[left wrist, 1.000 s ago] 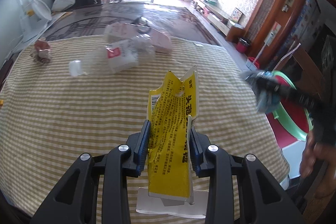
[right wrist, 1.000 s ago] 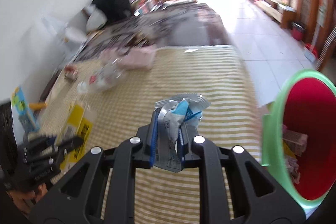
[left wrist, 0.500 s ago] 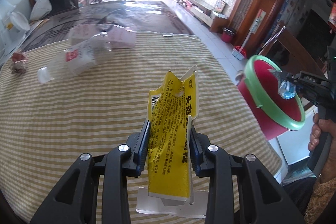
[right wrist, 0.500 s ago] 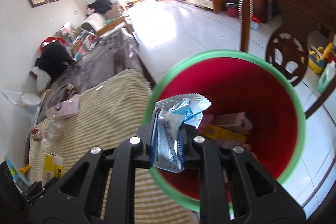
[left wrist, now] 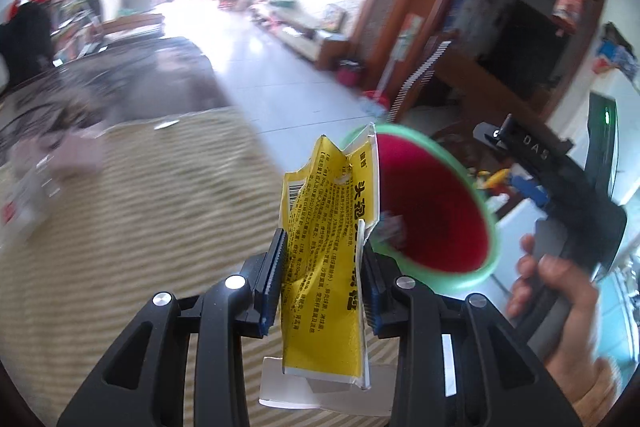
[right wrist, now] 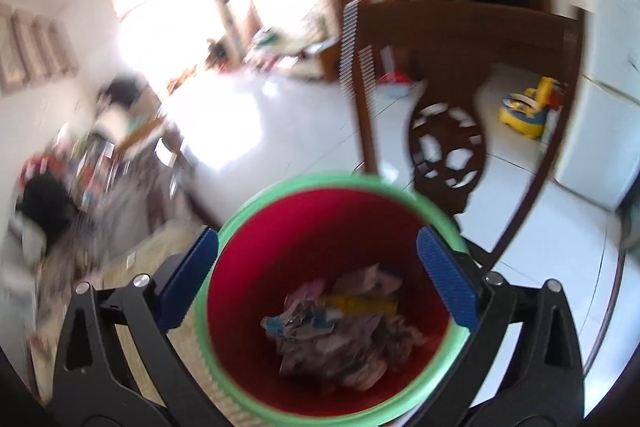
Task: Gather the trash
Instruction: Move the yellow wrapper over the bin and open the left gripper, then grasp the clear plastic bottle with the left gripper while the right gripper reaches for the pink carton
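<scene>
The yellow wrapper (left wrist: 328,267) stands upright, clenched between the left gripper's (left wrist: 324,275) blue pads, just in front of the bin (left wrist: 476,187). The bin, red inside with a green rim, stands beside the table edge and holds crumpled trash (right wrist: 340,331) at its bottom. The right gripper (right wrist: 320,283) hangs over the bin's mouth, its jaws opening wide with nothing between them; a hand (left wrist: 560,295) grips its handle. On the near side of the bin lies a striped tablecloth (left wrist: 140,227). Beyond the bin are a pale tiled floor (right wrist: 240,123), a dark wooden chair (right wrist: 452,99) and a yellow toy (right wrist: 528,111).
</scene>
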`<move>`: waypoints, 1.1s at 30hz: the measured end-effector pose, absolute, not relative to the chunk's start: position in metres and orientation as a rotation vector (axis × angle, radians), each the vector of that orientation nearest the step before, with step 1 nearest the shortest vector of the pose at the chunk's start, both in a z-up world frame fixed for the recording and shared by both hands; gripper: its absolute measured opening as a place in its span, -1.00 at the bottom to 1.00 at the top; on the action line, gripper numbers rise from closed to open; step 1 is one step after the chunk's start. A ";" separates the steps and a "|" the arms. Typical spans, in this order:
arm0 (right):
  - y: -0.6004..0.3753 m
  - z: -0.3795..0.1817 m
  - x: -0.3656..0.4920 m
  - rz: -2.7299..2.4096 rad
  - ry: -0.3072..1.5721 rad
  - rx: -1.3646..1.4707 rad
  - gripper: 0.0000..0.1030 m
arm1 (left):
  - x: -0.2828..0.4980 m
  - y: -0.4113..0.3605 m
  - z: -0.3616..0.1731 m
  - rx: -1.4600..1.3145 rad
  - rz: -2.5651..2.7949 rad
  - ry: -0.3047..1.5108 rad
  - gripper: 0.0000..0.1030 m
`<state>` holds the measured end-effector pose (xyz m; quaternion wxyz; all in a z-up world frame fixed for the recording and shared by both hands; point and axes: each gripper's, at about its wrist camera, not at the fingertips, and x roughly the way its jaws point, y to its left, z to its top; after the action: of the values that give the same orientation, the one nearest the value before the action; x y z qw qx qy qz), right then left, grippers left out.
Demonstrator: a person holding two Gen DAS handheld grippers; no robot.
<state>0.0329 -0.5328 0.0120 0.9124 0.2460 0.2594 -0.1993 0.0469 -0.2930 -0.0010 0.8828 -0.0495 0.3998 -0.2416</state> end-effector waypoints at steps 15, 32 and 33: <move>-0.562 0.020 0.001 -0.638 0.312 0.614 0.91 | 0.082 -0.365 0.009 -0.072 -0.621 0.776 0.16; -0.442 0.024 0.072 -0.132 0.572 0.472 0.91 | 0.091 -0.110 -0.002 0.279 -0.104 0.813 0.45; -0.433 0.024 0.075 -0.109 0.585 0.452 0.91 | 0.098 -0.099 -0.003 0.291 -0.081 0.831 0.45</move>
<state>0.0748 -0.4326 0.0240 0.9310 0.2208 0.2859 -0.0532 0.0985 -0.0992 -0.0035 0.9038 0.1406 0.4022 -0.0394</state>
